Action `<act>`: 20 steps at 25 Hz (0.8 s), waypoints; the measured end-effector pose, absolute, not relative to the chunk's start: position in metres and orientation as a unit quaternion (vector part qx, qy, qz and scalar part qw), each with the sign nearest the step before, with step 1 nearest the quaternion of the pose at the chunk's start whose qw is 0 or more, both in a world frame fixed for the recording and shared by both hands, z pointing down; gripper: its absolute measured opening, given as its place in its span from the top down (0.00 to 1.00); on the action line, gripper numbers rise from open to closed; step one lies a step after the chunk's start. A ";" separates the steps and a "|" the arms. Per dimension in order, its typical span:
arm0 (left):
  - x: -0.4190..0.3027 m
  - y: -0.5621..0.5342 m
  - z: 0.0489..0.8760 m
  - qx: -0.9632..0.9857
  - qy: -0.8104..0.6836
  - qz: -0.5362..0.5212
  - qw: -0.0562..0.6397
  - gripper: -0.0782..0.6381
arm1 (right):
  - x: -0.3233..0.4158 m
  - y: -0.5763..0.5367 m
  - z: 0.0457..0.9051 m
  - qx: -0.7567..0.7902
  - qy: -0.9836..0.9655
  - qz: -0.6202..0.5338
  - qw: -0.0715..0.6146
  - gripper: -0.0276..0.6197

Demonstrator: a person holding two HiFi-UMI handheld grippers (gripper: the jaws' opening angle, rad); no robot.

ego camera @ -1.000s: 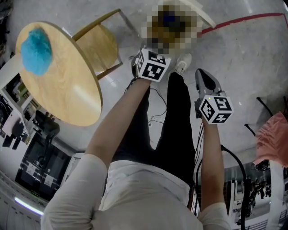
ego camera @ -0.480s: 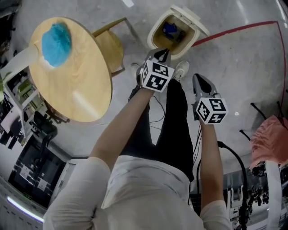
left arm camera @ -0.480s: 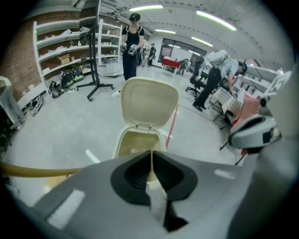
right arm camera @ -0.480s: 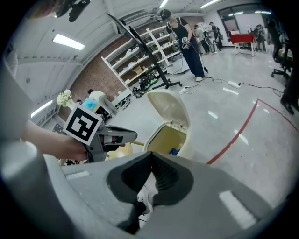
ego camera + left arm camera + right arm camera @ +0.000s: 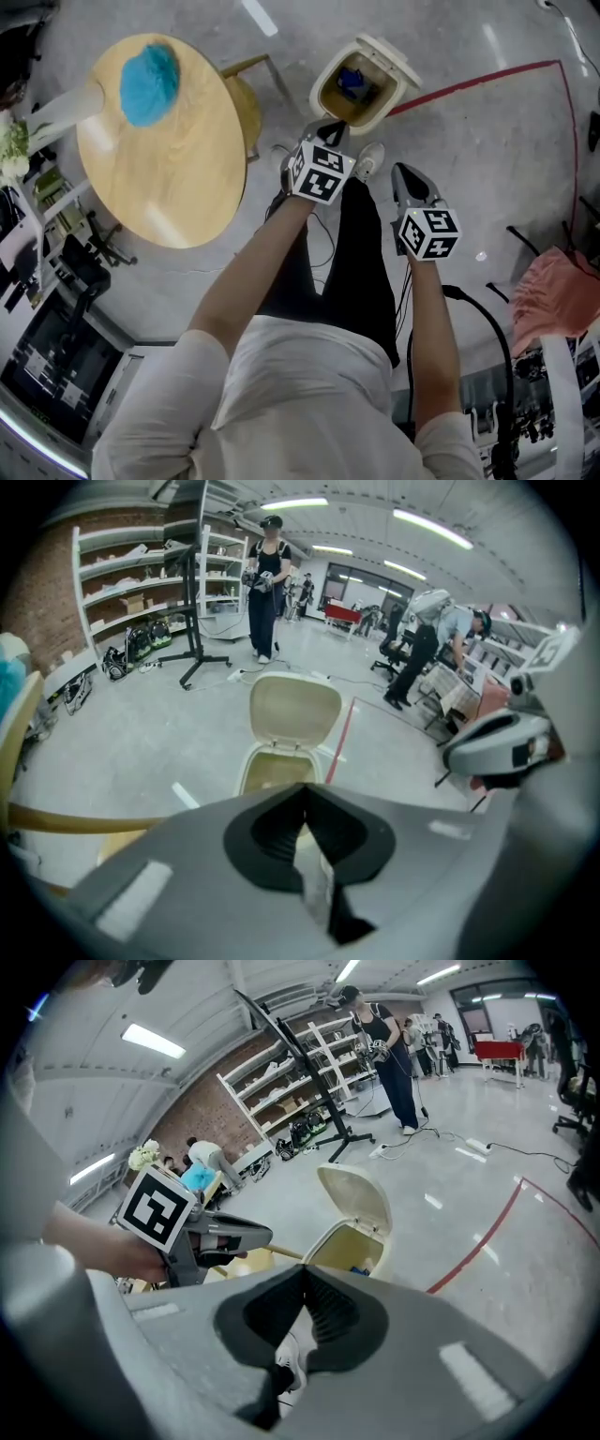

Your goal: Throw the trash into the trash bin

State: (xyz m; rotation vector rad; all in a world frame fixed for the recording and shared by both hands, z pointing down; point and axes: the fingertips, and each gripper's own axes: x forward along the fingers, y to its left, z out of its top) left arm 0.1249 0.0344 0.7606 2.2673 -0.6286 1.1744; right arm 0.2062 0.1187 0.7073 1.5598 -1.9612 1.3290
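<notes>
- Bright, even light comes from long ceiling lamps [image 5: 427, 527].
- The glossy floor [image 5: 506, 131] shows white streaks of glare; shadows are weak.
- Both gripper views bend strongly, with dark corners; the nearest parts look soft.

Trash bin [image 5: 377, 114] stood on the floor at 12 o'clock from the person, lid [image 5: 392, 53] tipped back on its far side, one item [image 5: 356, 82] inside. Round table [image 5: 173, 178] at 10 o'clock, fluffy ball [image 5: 150, 71] on its far part. Chair [image 5: 247, 101] between table and bin. Floor tape line [image 5: 469, 82] ran from the bin toward 2 o'clock. Draped cloth [image 5: 548, 292] at 3 o'clock.
</notes>
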 end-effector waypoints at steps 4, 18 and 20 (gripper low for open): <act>0.120 0.038 0.747 0.833 -0.235 0.429 0.257 0.88 | 0.202 0.116 0.694 0.543 -0.690 0.454 0.150 0.96; 0.102 0.053 0.668 0.843 -0.225 0.414 0.260 0.88 | 0.183 0.122 0.638 0.526 -0.715 0.430 0.165 0.96; 0.101 0.054 0.656 0.848 -0.220 0.410 0.255 0.88 | 0.182 0.121 0.630 0.526 -0.717 0.426 0.167 0.96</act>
